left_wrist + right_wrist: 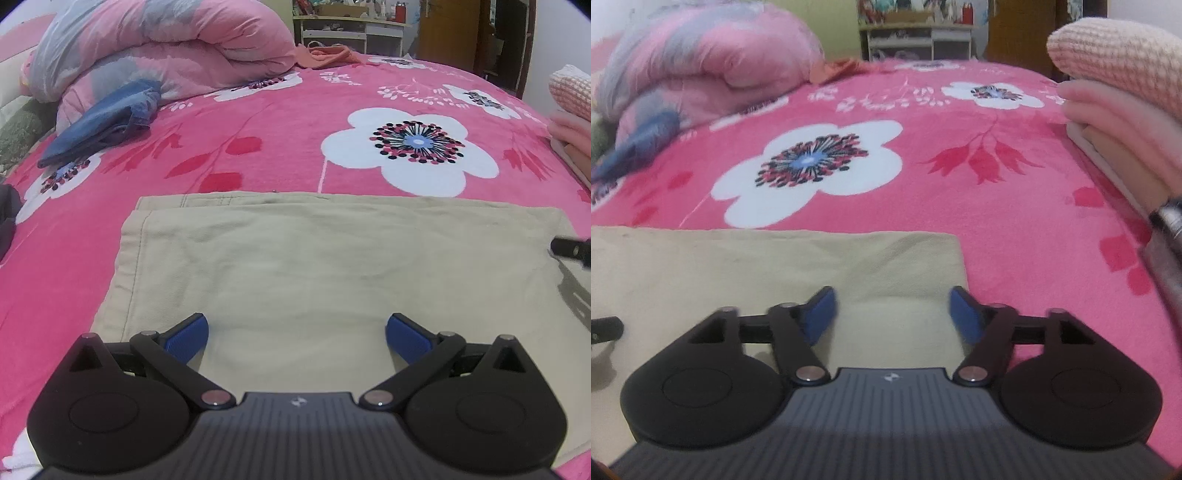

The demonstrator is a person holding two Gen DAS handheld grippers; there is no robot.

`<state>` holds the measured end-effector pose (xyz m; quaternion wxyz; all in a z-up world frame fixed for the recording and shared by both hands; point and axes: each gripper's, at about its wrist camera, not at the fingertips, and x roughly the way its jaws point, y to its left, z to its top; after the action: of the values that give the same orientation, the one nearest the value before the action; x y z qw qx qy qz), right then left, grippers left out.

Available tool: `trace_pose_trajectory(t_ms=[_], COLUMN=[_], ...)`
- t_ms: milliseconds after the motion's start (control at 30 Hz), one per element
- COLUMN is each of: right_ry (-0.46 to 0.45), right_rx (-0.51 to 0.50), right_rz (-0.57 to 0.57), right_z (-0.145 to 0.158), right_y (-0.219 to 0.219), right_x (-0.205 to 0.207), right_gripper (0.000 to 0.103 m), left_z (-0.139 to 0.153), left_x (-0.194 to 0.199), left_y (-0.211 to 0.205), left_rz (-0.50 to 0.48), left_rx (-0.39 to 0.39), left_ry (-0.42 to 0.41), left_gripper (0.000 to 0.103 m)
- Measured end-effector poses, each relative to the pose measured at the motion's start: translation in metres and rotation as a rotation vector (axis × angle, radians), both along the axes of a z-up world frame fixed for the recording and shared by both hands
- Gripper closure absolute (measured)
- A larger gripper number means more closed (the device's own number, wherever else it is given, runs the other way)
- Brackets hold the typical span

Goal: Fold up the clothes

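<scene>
Trousers: khaki trousers [332,266] are lying folded on the bed [280,147], lower centre | left hand-held gripper [296,338] is hovering spread above them | right hand-held gripper [892,314] likewise spread, over their right edge | writing: none legible

We see beige trousers [332,266], plain, no print. Bedspread [280,140] hot pink; big white flowers, centres of black, pink and blue dots; red leaves. Quilt [155,48] pale pink with grey-blue patches. Jeans [107,125] blue denim. Small garment [328,55] by far edge salmon-orange. Knit [1119,59] cream-pink, ribbed; below it pale pink folded stack [1123,125]. Left gripper [297,332] black, pads [186,338] blue. Right gripper [892,314] same: black body, blue pads [822,314]. We note shelf [347,29] white, door [450,33] brown.
</scene>
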<state>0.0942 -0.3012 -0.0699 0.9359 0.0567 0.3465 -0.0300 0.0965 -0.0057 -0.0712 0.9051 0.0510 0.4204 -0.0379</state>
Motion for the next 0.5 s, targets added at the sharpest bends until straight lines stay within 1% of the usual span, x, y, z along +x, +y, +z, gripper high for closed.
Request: trace_pose_trajectory(t_ms=[33, 133, 167, 267, 300, 333, 367, 500], right_ry=[0.002, -0.047, -0.052, -0.008, 0.003, -0.004, -0.006, 0.010], right_rx=[-0.001, 0.033, 0.022, 0.003, 0.006, 0.024, 0.032, 0.003], right_rz=[0.001, 0.018, 0.023, 0.009, 0.003, 0.001, 0.000, 0.002], right_z=[0.005, 0.014, 0.013, -0.004, -0.010, -0.016, -0.020, -0.014], right_y=[0.003, 0.012, 0.016, 0.016, 0.014, 0.010, 0.008, 0.013], right_x=[0.000, -0.002, 0.000, 0.016, 0.020, 0.021, 0.023, 0.021], right_gripper=[0.027, 0.026, 0.026, 0.025, 0.022, 0.016, 0.015, 0.014], left_z=[0.000, -0.001, -0.001, 0.000, 0.000, 0.000, 0.000, -0.001], left_x=[-0.001, -0.003, -0.004, -0.003, -0.003, -0.004, -0.004, -0.006], left_y=[0.001, 0.001, 0.001, 0.000, 0.000, 0.000, 0.000, 0.000], left_rz=[-0.003, -0.007, -0.006, 0.000, 0.001, 0.003, 0.006, 0.009], left_rx=[-0.002, -0.004, -0.004, -0.004, -0.005, -0.004, -0.002, -0.003], left_ry=[-0.005, -0.012, -0.010, -0.004, -0.002, -0.002, -0.002, -0.012], left_gripper=[0.000, 0.000, 0.000, 0.000, 0.000, 0.000, 0.000, 0.000])
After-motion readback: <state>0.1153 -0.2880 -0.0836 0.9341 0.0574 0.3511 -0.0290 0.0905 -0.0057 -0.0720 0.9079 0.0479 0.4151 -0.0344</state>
